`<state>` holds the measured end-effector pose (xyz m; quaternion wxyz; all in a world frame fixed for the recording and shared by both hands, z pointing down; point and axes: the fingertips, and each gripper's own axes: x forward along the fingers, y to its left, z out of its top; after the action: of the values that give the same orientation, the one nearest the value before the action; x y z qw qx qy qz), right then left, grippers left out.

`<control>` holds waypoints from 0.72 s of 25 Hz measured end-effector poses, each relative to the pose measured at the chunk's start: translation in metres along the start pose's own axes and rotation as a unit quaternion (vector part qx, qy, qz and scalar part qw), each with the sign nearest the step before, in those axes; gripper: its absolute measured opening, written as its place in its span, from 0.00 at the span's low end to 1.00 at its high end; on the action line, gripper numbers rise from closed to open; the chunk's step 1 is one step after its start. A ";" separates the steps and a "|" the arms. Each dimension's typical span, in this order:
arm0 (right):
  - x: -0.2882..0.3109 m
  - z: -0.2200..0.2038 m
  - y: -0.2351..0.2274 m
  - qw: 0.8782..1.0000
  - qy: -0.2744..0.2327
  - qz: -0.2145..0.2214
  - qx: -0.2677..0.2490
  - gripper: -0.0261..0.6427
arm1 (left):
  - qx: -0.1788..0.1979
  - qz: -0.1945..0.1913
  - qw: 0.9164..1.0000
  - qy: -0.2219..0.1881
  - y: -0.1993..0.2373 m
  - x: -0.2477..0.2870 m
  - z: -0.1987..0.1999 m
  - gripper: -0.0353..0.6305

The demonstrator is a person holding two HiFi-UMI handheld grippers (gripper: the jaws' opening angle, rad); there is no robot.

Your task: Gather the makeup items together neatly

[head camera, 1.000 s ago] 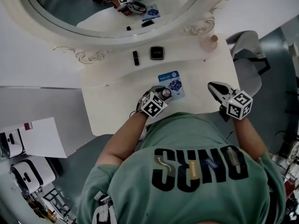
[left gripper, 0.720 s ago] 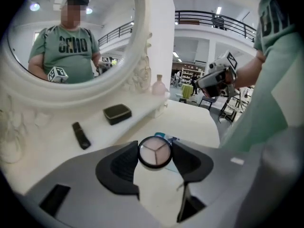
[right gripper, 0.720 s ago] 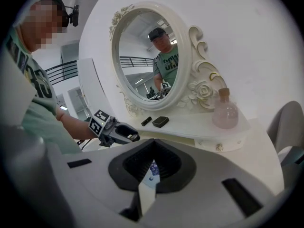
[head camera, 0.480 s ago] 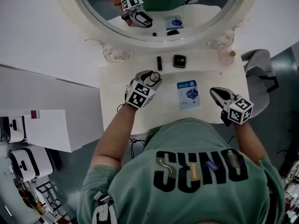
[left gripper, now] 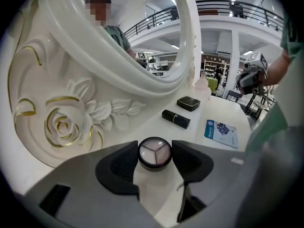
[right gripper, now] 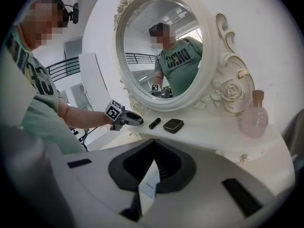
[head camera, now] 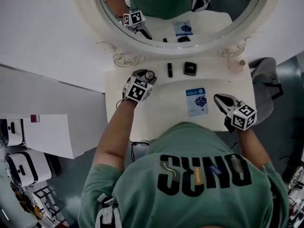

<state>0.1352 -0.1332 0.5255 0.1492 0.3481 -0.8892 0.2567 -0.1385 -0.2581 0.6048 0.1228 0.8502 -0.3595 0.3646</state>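
Clearly, the round black-rimmed compact [left gripper: 154, 153] shows three pale pink wedges.

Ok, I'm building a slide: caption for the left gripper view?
Left tongs clamp a round three-shade palette beside the carved mirror frame, lipstick and black compact ahead.

A round three-shade pot [left gripper: 154, 152] sits in the left tool [head camera: 146, 75]; black lipstick [head camera: 169, 70], compact [head camera: 190, 69] and blue sachet [head camera: 196, 101] lie apart.

Pink eyeshadow pot [left gripper: 155, 152], blue sachet [head camera: 196, 101]
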 end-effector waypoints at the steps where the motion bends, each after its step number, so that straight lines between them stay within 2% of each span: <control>1: 0.001 0.000 0.000 1.000 0.001 -0.001 0.001 0.03 | 0.000 -0.001 1.000 0.004 0.002 0.000 -0.001 0.40; 7: 0.000 0.000 -0.003 1.000 0.005 -0.004 0.002 0.03 | -0.006 -0.006 1.000 0.021 0.004 0.006 -0.015 0.40; 10: -0.001 0.003 -0.003 1.000 0.006 -0.002 -0.002 0.03 | -0.005 0.003 1.000 0.014 0.002 0.004 -0.013 0.40; 15: 0.001 0.005 -0.004 1.000 0.018 0.001 -0.025 0.03 | -0.010 0.023 0.998 -0.054 -0.010 -0.029 0.022 0.40; 18: 0.009 -0.002 0.002 0.996 0.049 0.008 -0.075 0.04 | -0.028 0.003 0.994 -0.108 -0.040 -0.060 0.043 0.40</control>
<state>0.1272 -0.1357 0.5305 0.2160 0.3162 -0.9003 0.2068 -0.1161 -0.2192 0.5343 0.1062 0.8796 -0.3832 0.2609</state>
